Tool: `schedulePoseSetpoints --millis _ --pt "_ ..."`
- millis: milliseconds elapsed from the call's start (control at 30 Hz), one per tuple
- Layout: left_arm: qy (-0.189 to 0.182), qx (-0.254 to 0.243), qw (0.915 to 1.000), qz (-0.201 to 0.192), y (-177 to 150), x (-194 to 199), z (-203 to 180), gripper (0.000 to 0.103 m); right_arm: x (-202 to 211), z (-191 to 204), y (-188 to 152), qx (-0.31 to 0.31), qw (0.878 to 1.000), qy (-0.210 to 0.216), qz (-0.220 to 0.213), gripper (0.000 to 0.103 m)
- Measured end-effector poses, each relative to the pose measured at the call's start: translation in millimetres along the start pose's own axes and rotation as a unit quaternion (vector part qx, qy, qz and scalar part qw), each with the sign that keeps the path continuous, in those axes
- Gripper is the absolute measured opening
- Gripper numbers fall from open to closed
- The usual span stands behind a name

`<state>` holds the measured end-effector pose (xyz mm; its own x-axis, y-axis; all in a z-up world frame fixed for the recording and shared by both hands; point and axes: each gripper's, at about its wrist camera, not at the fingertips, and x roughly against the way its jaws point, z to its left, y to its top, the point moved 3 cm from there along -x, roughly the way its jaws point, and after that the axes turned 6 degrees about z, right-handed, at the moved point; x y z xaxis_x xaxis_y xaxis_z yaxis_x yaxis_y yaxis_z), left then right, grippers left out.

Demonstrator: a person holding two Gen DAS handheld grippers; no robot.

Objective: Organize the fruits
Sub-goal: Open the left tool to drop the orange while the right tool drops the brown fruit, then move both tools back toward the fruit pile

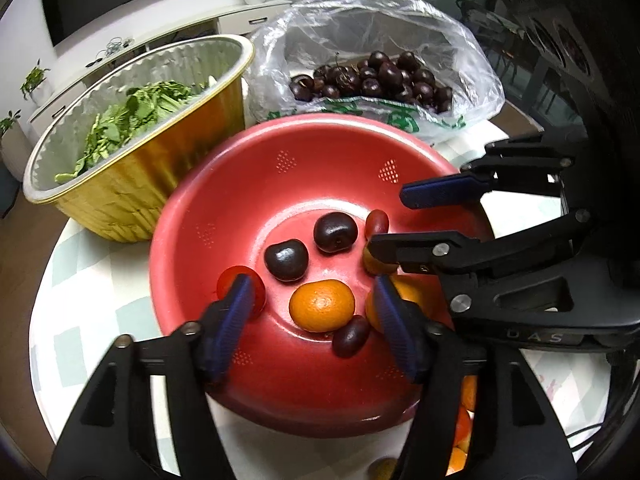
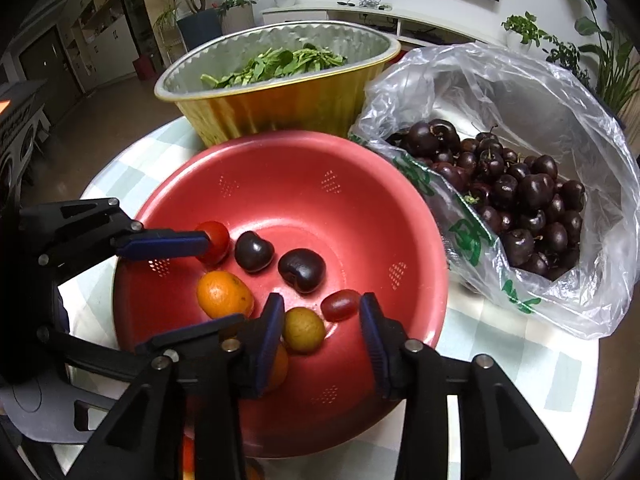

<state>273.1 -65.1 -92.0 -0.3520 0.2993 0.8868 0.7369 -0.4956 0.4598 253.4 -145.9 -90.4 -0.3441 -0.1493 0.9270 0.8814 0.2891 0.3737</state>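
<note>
A red colander bowl (image 1: 248, 184) (image 2: 304, 176) holds two dark cherries (image 1: 335, 233) (image 2: 302, 270), small oranges (image 1: 322, 305) (image 2: 224, 294), cherry tomatoes (image 1: 228, 280) (image 2: 216, 240), an oblong red tomato (image 2: 339, 305) and a yellowish fruit (image 2: 304, 329). My left gripper (image 1: 314, 304) is open inside the bowl, its fingers either side of an orange. My right gripper (image 2: 322, 320) is open over the bowl's near side, around the yellowish fruit and the oblong tomato. Both hold nothing. In the left wrist view the right gripper (image 1: 394, 220) reaches in from the right.
A clear plastic bag (image 1: 472, 60) (image 2: 560, 92) full of dark cherries (image 2: 520, 192) lies right of the bowl. A gold foil tub (image 1: 132, 184) (image 2: 280, 108) with green leaves stands behind it. All sit on a round checked table (image 2: 520, 372). More oranges lie below the bowl's near rim (image 1: 464, 420).
</note>
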Motion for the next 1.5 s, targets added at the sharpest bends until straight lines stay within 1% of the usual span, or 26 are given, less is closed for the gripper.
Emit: schedulePoseSetpoints --millis 33,67,200,367,467,533,667,733,833,967,1033,1133,1200,1267,1300,1333,1367,1500 --pt "-0.006 0.005 1.0000 -0.003 -1.5 3.1 0.6 0.073 1.3 -0.5 -0.4 -0.001 1.000 0.002 -0.001 0.043" --pt "-0.010 0.007 0.9999 -0.005 -2.9 5.9 0.7 0.076 3.4 -1.0 -1.2 -0.002 1.000 0.002 -0.004 0.043" --pt "-0.016 0.008 0.9997 -0.017 -10.8 21.4 -1.8 0.077 16.2 -1.4 -10.8 -0.001 1.000 0.003 -0.019 0.047" --pt "-0.020 0.011 0.9990 -0.039 -25.6 45.8 -7.8 0.089 39.3 0.2 -30.9 -0.008 0.999 0.020 -0.050 0.048" --pt "-0.023 0.013 0.9984 -0.050 -40.1 61.5 -11.1 0.090 56.5 0.3 -47.0 -0.013 0.997 0.034 -0.075 0.051" --pt "-0.024 0.009 0.9984 -0.051 -53.3 68.1 -16.5 0.090 66.5 1.9 -60.3 -0.016 0.995 0.044 -0.089 0.052" --pt "-0.033 -0.018 0.9983 -0.044 -86.9 73.2 -36.5 0.090 77.8 8.9 -92.9 -0.013 0.993 0.056 -0.101 0.052" --pt "-0.037 -0.039 0.9978 -0.039 -104.1 72.6 -47.6 0.090 79.8 11.1 -110.4 -0.015 0.993 0.060 -0.102 0.052" --pt "-0.034 -0.062 0.9974 -0.017 -129.5 66.8 -59.6 0.090 78.4 12.9 -132.4 -0.026 0.992 0.075 -0.100 0.052" --pt "-0.045 -0.060 0.9972 -0.009 -151.0 62.8 -67.2 0.089 72.4 15.4 -157.5 -0.032 0.992 0.083 -0.092 0.052" --pt "-0.049 -0.059 0.9970 -0.005 -158.0 59.1 -70.6 0.089 67.1 17.4 -164.3 -0.034 0.992 0.086 -0.083 0.052" --pt "-0.047 -0.055 0.9973 -0.002 -159.2 56.1 -68.2 0.086 62.1 20.3 -171.0 -0.035 0.993 0.088 -0.075 0.052" --pt "-0.052 -0.047 0.9975 -0.006 -157.9 57.9 -64.1 0.084 62.5 22.3 -174.1 -0.034 0.992 0.093 -0.077 0.052" --pt "-0.052 -0.046 0.9975 -0.009 -156.3 59.1 -62.2 0.072 63.0 25.7 -176.9 -0.028 0.992 0.094 -0.078 0.052" --pt "-0.054 -0.048 0.9974 -0.010 -154.3 59.2 -62.8 0.069 62.1 26.7 -177.5 -0.025 0.992 0.092 -0.078 0.052" --pt "-0.057 -0.050 0.9971 -0.010 -153.8 59.6 -64.1 0.061 60.5 27.6 -177.9 -0.023 0.993 0.091 -0.076 0.052" --pt "-0.058 -0.052 0.9969 -0.009 -153.1 58.6 -65.7 0.056 58.7 27.5 -176.2 -0.022 0.993 0.090 -0.074 0.052" --pt "-0.058 -0.060 0.9964 -0.011 -147.6 56.3 -70.0 0.054 54.2 27.8 -176.3 -0.020 0.993 0.093 -0.066 0.052"
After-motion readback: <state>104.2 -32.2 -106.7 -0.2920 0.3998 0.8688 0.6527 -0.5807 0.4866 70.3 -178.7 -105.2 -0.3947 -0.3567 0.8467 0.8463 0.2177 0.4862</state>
